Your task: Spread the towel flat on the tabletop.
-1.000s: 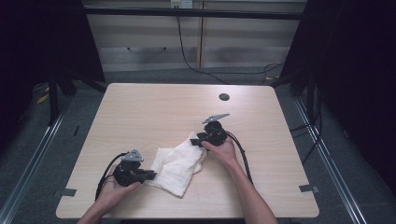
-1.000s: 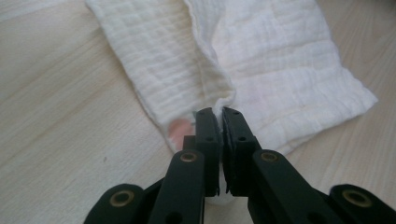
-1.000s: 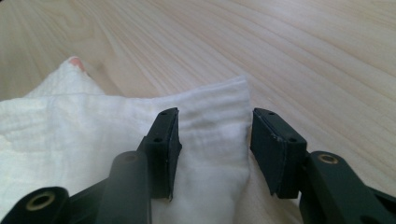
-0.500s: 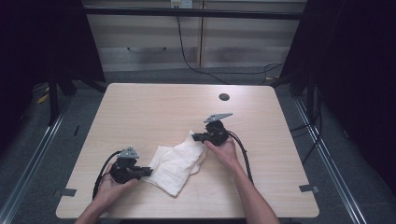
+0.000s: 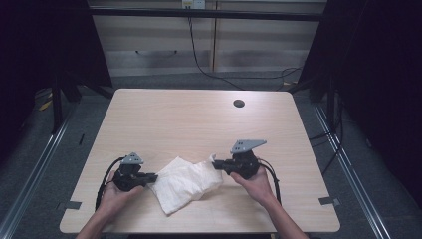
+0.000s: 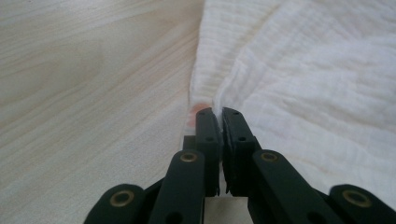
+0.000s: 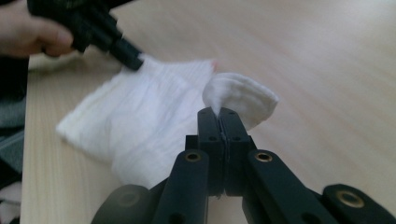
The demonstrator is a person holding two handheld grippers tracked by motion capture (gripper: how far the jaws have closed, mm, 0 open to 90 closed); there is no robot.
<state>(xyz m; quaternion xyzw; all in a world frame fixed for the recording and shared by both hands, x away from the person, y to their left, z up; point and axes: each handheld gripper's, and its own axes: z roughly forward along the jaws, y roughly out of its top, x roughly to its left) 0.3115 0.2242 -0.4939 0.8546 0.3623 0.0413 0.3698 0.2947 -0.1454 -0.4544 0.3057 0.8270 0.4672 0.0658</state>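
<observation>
A crumpled white cloth (image 5: 186, 183) lies on the near part of the light wooden table (image 5: 199, 124). My left gripper (image 5: 152, 178) is at the cloth's left edge, and in the left gripper view its jaws (image 6: 218, 114) are shut on a fold of the cloth (image 6: 308, 84). My right gripper (image 5: 217, 165) is at the cloth's upper right corner. In the right gripper view it (image 7: 219, 113) is shut on a raised, curled corner of the cloth (image 7: 140, 112). The left gripper (image 7: 93, 28) also shows there at the top left, in a hand.
A round dark cable hole (image 5: 239, 103) sits in the far right part of the table. Black cables trail from both grippers across the table's near edge. Dark floor and metal rails surround the table, with a cabinet front behind it.
My right gripper has closed on the cloth's corner and moved right and toward the near edge with it. The cloth is pulled out wider. The left gripper has barely moved.
</observation>
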